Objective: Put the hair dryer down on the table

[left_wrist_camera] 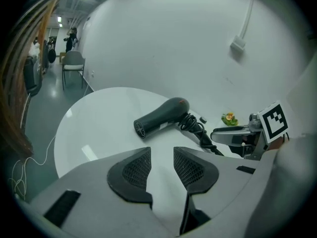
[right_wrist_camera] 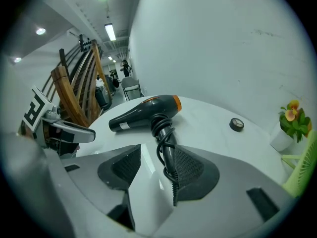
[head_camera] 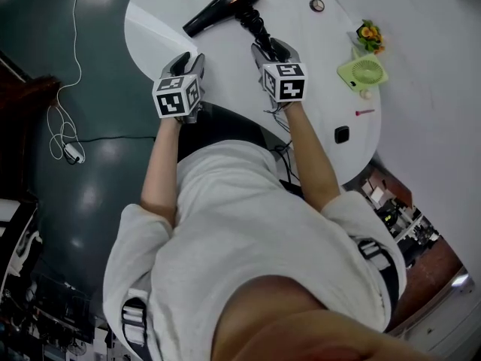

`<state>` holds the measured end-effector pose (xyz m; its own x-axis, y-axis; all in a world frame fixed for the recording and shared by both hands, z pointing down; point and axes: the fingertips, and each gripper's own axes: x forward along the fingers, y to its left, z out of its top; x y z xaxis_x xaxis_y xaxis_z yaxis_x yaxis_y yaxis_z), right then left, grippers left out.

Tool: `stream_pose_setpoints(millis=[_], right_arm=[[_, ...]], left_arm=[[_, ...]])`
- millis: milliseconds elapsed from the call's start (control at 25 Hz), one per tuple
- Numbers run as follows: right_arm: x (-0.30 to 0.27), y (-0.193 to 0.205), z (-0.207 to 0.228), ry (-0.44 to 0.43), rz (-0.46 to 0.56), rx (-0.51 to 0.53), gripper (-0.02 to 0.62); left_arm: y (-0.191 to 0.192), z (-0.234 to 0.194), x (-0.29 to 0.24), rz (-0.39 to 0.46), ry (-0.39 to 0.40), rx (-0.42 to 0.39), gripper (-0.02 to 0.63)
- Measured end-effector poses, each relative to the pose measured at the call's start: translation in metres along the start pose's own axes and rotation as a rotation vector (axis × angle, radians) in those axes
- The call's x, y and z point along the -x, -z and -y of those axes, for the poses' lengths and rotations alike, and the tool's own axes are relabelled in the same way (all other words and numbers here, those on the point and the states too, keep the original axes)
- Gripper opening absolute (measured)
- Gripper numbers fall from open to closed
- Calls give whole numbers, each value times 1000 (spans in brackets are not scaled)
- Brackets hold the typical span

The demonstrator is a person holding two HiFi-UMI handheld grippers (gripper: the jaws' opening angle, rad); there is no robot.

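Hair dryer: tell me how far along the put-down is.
Done: the hair dryer lies on its side on the table. In hand: its handle sits between the right gripper's jaws, which stand apart, touching one pad at most. The left gripper is open and empty. Left: draw the right gripper back off the handle.

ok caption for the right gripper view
Hair dryer lying on the white table, cord-wrapped handle between open jaws of the right gripper
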<state>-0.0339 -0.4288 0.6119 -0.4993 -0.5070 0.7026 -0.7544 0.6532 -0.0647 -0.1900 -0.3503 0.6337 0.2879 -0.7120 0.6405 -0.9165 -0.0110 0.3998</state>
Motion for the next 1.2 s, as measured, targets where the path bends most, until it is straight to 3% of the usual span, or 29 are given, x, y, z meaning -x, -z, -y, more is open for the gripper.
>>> stream_pose_setpoints(millis=[360, 480, 840, 1200], right_arm=[[38, 30, -12, 75, 17, -71, 129], [56, 42, -22, 98, 19, -80, 3], [110, 64, -33, 188, 72, -172, -2], [170, 98, -12, 285, 132, -279, -2]], left_arm=[[5, 25, 17, 37, 49, -92, 55], [8, 38, 27, 36, 88, -127, 28], [18, 88, 42, 24, 224, -264, 18], [45, 162, 42, -84, 365, -410, 18]])
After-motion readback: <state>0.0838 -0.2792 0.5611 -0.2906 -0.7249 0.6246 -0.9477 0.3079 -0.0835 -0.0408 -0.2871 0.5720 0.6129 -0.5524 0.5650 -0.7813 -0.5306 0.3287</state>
